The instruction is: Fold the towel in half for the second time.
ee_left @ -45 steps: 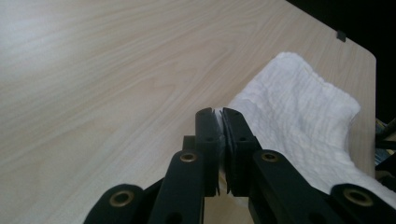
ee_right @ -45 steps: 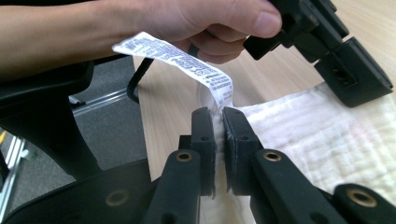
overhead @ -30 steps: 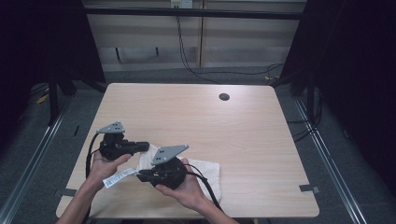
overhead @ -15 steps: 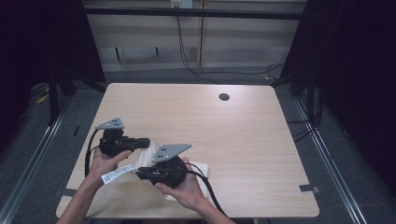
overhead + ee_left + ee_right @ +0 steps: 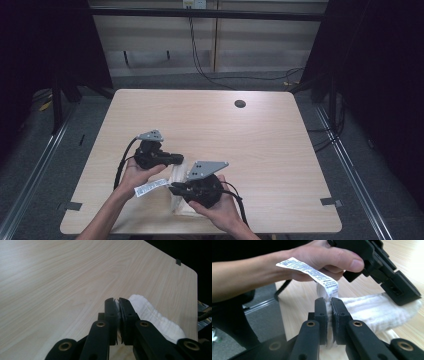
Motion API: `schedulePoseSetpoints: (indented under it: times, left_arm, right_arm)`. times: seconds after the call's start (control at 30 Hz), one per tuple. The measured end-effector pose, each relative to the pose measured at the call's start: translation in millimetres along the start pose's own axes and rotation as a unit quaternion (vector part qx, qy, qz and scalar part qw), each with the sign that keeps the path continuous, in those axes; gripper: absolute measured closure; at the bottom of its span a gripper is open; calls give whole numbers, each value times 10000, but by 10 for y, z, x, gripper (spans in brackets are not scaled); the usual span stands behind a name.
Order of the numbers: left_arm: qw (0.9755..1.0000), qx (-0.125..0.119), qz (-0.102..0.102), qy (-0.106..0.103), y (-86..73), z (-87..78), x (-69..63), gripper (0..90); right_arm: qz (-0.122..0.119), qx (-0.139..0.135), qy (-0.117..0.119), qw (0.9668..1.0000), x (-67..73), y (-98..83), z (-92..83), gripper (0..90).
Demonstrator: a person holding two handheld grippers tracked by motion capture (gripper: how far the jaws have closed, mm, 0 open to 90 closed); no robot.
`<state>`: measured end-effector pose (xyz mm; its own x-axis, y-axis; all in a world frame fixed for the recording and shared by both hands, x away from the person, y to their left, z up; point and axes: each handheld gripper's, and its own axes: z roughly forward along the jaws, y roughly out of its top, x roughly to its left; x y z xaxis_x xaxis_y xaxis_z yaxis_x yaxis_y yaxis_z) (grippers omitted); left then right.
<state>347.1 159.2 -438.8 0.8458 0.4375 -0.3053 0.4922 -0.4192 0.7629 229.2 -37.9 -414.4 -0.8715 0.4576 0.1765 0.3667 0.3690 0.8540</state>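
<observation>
Both tongs (image 5: 329, 302) apparently pinching white cloth (image 5: 374, 311); cloth mostly hidden.

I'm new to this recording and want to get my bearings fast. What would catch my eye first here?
The white cloth near the front edge of the wooden table stands out: both grippers are shut on it. The right gripper pinches it just below a printed label that sticks up, while the left gripper clamps another edge. In the high view, a small dark hole sits near the table's far edge.
</observation>
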Motion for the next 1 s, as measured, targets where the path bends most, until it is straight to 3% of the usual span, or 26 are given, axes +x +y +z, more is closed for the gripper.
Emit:
schedulePoseSetpoints:
  times: [0.13,0.43,0.57,0.77,0.9,1.0]
  left_arm:
    - [9997,173,140,71,23,171,-58,860]
    - [9994,317,-3,-128,22,526,-99,859]
    - [9986,491,21,-215,-7,662,-114,858]
    - [9981,520,1,-323,-11,789,-139,858]
    - [9979,428,-148,-453,-30,825,-142,857]
    - [9981,501,-54,-358,-37,850,-177,856]
  right_arm:
    - [67,76,-196,9998,-19,-124,-78,842]
    - [255,191,-402,9987,-127,-402,-226,842]
    - [291,328,-436,9981,-146,-506,-253,840]
    - [366,484,-486,9970,-198,-645,-309,836]
    - [373,565,-525,9963,-205,-749,-318,827]
    - [313,762,-625,9946,-224,-812,-306,826]
